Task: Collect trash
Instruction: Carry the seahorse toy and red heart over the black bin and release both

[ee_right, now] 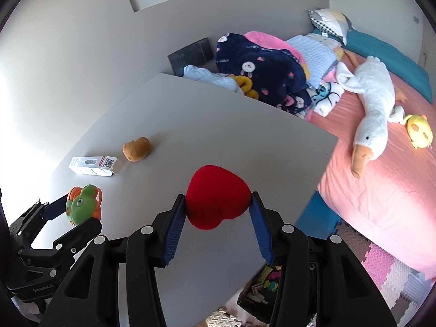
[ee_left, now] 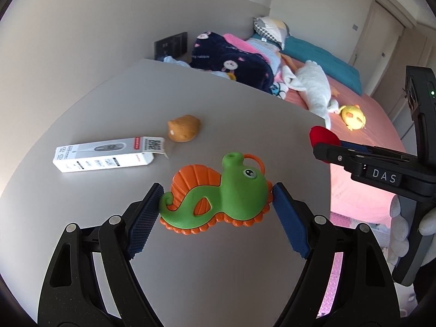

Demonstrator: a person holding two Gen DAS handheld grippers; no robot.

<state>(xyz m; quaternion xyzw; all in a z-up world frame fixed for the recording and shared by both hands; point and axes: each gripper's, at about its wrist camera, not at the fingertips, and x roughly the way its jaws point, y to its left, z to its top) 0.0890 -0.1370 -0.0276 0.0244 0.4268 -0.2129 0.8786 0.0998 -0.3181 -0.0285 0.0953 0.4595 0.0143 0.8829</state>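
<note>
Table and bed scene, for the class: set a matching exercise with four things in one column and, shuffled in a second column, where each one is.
Things:
1. seahorse toy
2. red heart
3. white box
4. goose plush

Places:
A. lying on the pink bed
B. between the pads of the right hand-held gripper
C. lying flat on the grey table, near the brown plush
D. between the pads of the left hand-held gripper

Pairs: 1-D, 2-B, 3-C, 4-A
</note>
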